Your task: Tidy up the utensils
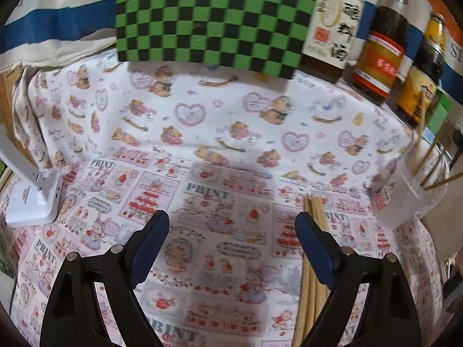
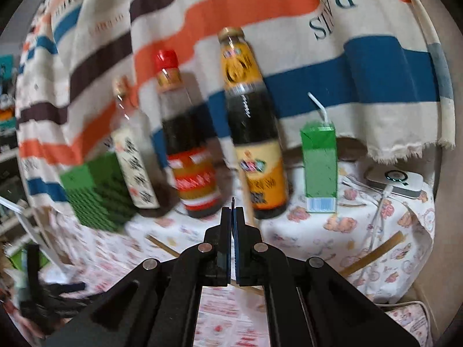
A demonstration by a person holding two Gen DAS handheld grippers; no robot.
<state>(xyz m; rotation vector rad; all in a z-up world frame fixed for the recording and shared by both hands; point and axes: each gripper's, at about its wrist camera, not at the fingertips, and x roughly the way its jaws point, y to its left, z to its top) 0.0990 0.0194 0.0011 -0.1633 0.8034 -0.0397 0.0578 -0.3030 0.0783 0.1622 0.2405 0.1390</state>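
My left gripper (image 1: 233, 231) hangs open over the printed tablecloth (image 1: 220, 133), with nothing between its fingers. A bundle of wooden chopsticks (image 1: 318, 214) lies on the cloth, running under and beside its right finger (image 1: 312, 245). At the right table edge a clear plastic cup (image 1: 399, 196) holds several chopsticks (image 1: 421, 121); one stands nearly upright and others lean right. My right gripper (image 2: 233, 209) is shut, with no object seen in the seam. A pale chopstick (image 2: 241, 179) rises just behind its right fingertip; I cannot tell if they touch. Another chopstick (image 2: 376, 253) slants out to the right.
A green checkered box (image 1: 214, 23) (image 2: 98, 190) and three sauce bottles (image 1: 382, 49) (image 2: 251, 133) line the back. A green drink carton (image 2: 319, 167) and a white device (image 2: 396, 182) stand further right. A white lamp base (image 1: 31, 199) sits at the left edge.
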